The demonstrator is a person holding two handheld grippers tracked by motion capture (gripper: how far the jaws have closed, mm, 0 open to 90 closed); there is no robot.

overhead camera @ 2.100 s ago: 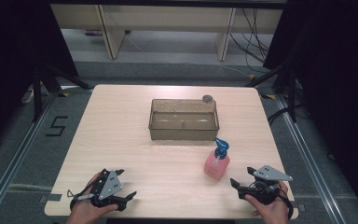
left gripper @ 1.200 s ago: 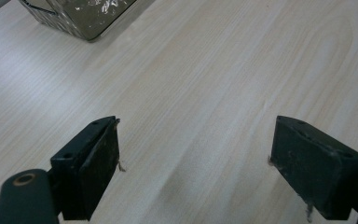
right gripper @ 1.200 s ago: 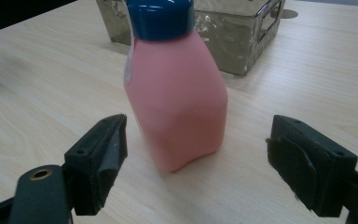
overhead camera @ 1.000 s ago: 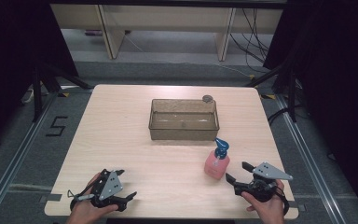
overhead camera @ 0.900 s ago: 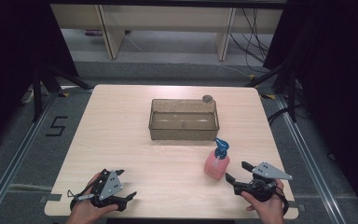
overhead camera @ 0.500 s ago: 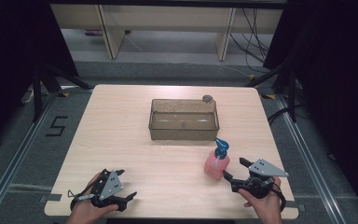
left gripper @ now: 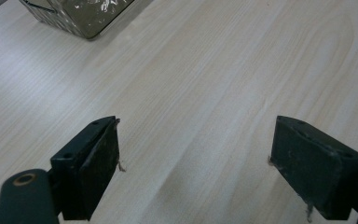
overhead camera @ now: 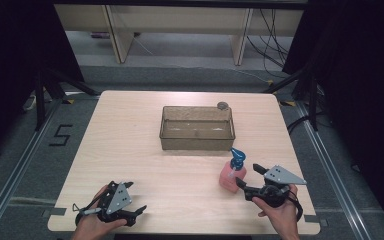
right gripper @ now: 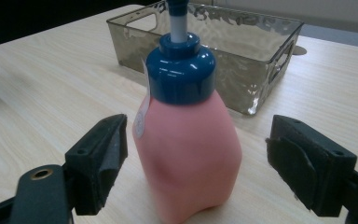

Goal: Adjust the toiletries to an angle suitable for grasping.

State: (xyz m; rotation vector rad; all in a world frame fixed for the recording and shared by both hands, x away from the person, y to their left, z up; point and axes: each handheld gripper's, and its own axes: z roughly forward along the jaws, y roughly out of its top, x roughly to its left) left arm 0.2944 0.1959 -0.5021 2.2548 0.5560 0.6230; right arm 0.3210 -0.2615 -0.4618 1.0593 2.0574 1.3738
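A pink pump bottle (overhead camera: 230,175) with a blue cap and nozzle stands upright on the table, right of centre near the front. My right gripper (overhead camera: 247,175) is just right of it, held low. In the right gripper view the bottle (right gripper: 186,158) stands between the wide-apart jaws of the right gripper (right gripper: 198,128), and neither pad touches it. My left gripper (overhead camera: 134,197) rests at the front left, open. In its own view the left gripper (left gripper: 196,126) has only bare wood between the jaws.
A clear smoky-grey bin (overhead camera: 197,143) sits at mid-table behind the bottle, and its corner (left gripper: 79,18) shows in the left gripper view. A small round grey object (overhead camera: 222,105) lies by the bin's far right corner. The table's front edge runs close under both hands.
My right gripper has crept a little left and forward towards the bottle, which now stands between its jaws. The left gripper and the bottle have not moved.
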